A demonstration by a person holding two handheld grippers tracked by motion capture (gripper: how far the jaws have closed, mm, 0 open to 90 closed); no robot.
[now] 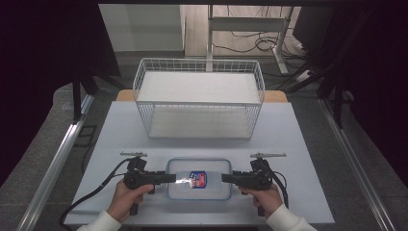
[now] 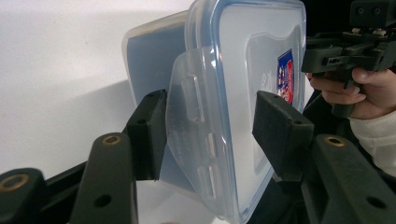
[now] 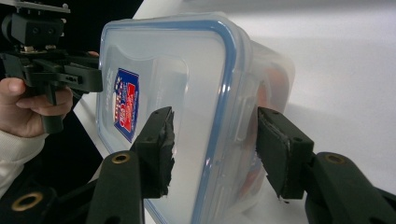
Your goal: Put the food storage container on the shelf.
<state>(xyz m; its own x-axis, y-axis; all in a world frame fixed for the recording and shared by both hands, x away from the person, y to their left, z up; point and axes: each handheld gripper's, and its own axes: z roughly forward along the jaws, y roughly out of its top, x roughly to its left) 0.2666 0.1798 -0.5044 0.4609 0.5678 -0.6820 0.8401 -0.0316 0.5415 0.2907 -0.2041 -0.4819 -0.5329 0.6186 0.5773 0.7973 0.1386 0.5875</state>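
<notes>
Left gripper (image 1: 173, 178) sat at the left end of the plastic box (image 1: 199, 179), jaws straddling the end latch flap (image 2: 196, 135). One pad lay against the underside of the box; the other pad (image 2: 280, 126) stood over the lid, and whether it pressed I could not tell. Right gripper (image 1: 225, 178) was at the right end, jaws either side of the lid edge and latch; the pad over the lid (image 3: 159, 149) looked to touch it, the other pad (image 3: 280, 154) was just off the box wall, so a firm grip could not be told.

The box lay flat on the near part of the white table (image 1: 288, 134), lid up, between the two hands. Its long axis ran left to right, short ends facing the grippers. Clear lid with blue rim; red and blue sticker (image 1: 197, 179) near the middle.

A white wire basket (image 1: 199, 98) stood farther back on the table, well apart from the box, also long left to right.
</notes>
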